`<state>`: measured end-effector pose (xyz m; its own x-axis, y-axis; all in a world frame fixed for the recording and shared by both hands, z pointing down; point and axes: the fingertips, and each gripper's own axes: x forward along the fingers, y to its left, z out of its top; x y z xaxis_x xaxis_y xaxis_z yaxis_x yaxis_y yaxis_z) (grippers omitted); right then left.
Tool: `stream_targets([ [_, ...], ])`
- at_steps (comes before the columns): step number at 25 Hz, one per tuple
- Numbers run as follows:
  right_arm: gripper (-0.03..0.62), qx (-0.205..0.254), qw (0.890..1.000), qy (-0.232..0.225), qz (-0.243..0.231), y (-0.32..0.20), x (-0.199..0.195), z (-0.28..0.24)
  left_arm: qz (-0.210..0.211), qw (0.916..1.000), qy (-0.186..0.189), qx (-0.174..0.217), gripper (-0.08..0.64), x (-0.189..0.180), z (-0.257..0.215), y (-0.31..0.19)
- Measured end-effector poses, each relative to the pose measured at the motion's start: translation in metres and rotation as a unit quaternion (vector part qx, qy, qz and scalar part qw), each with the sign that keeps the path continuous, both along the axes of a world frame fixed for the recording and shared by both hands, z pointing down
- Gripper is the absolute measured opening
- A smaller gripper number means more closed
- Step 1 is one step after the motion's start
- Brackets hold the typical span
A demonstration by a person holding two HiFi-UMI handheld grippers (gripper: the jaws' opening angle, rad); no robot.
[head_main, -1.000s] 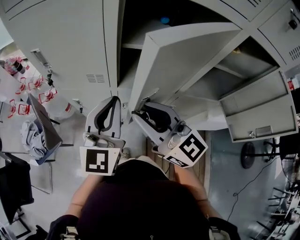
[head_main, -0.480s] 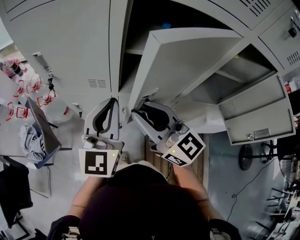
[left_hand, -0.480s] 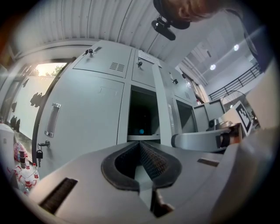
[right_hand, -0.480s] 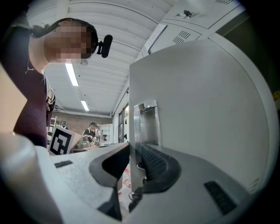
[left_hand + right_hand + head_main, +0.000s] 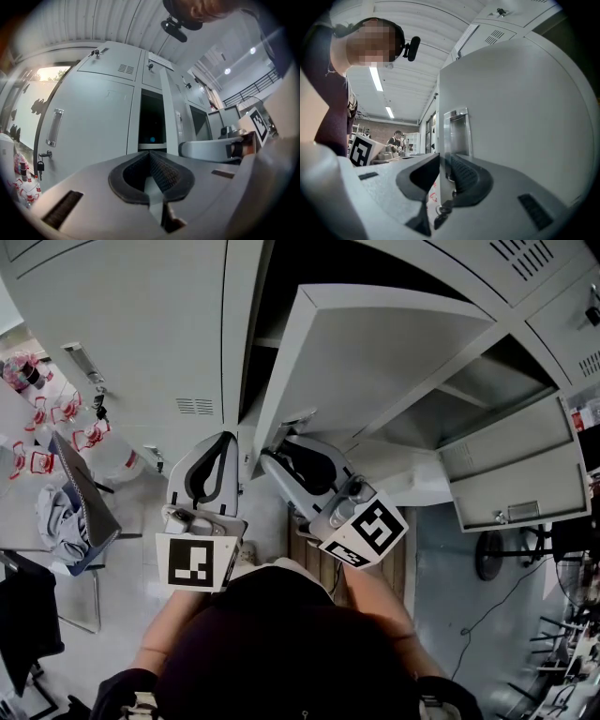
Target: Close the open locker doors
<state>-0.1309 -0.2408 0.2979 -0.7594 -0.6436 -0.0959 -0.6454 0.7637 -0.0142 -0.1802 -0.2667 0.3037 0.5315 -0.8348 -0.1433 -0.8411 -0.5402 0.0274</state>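
Note:
A tall grey locker door (image 5: 375,362) stands swung open from the dark middle compartment (image 5: 272,296). My right gripper (image 5: 272,457) is at this door's free edge, just below the latch plate (image 5: 296,417). Its jaws are closing, with the door edge between them. In the right gripper view the door (image 5: 525,108) fills the right side, and its recessed handle (image 5: 457,133) sits just beyond the jaws. My left gripper (image 5: 225,439) is shut and empty, pointing at the closed locker (image 5: 131,324) to the left. A second door (image 5: 516,474) hangs open at the right.
Bottles with red labels (image 5: 47,418) and a chair draped with cloth (image 5: 70,507) are at the left. A wooden pallet (image 5: 323,568) lies under the person. A stool base (image 5: 494,551) and a cable are on the floor at the right.
The right gripper has slid a little left along the open door's edge, and its jaws have narrowed around it. The left gripper has hardly moved.

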Motion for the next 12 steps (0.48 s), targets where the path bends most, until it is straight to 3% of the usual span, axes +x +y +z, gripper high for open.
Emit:
stream_targets([
  [12,0.06,-0.002,1.0,-0.001,0.01,-0.014,-0.003,0.0,0.003,0.9999,0.0,-0.01,0.0,-0.003,0.008,-0.007],
])
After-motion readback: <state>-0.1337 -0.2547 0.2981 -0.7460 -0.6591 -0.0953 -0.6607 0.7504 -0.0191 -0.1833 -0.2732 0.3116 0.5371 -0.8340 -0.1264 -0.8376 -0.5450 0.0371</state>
